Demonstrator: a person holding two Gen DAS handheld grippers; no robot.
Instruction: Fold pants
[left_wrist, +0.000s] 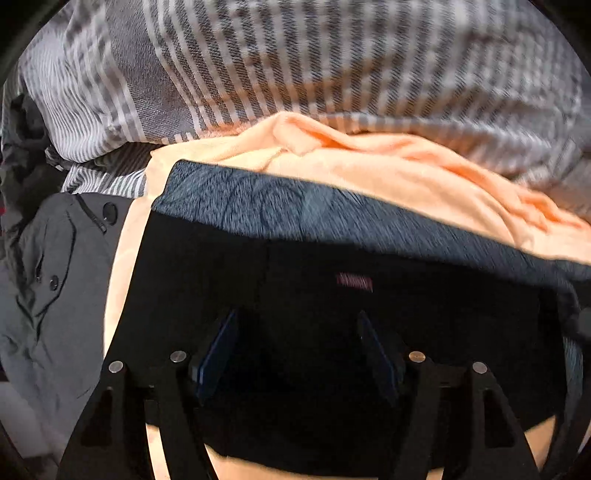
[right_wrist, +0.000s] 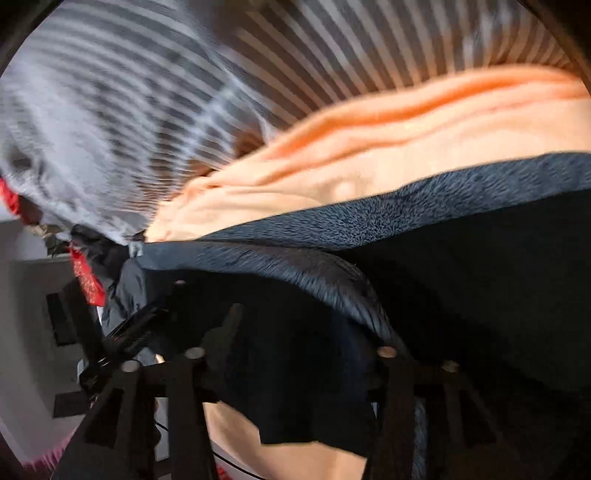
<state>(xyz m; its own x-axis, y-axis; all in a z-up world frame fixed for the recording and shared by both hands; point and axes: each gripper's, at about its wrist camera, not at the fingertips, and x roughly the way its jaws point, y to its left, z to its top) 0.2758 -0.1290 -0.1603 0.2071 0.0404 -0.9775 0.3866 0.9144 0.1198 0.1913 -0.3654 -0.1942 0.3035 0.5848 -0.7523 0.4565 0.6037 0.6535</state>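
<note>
Fingers of the left gripper (left_wrist: 295, 354) are seen parted at lower centre, with nothing pinched between the blue pads (left_wrist: 218, 354); the right gripper (right_wrist: 295, 354) likewise stands parted, no cloth being pressed. Directly beyond, the black pants (left_wrist: 332, 258) are laid flat across mid-frame, fleece lining (left_wrist: 258, 199) being turned out along the far edge; at least one fold is judged done, final halving possibly remaining. Underneath, an orange blanket (left_wrist: 369, 162) is spread; striped bedding (left_wrist: 295, 55) fills the upper frame; a grey garment (left_wrist: 55, 277) lies at left.
</note>
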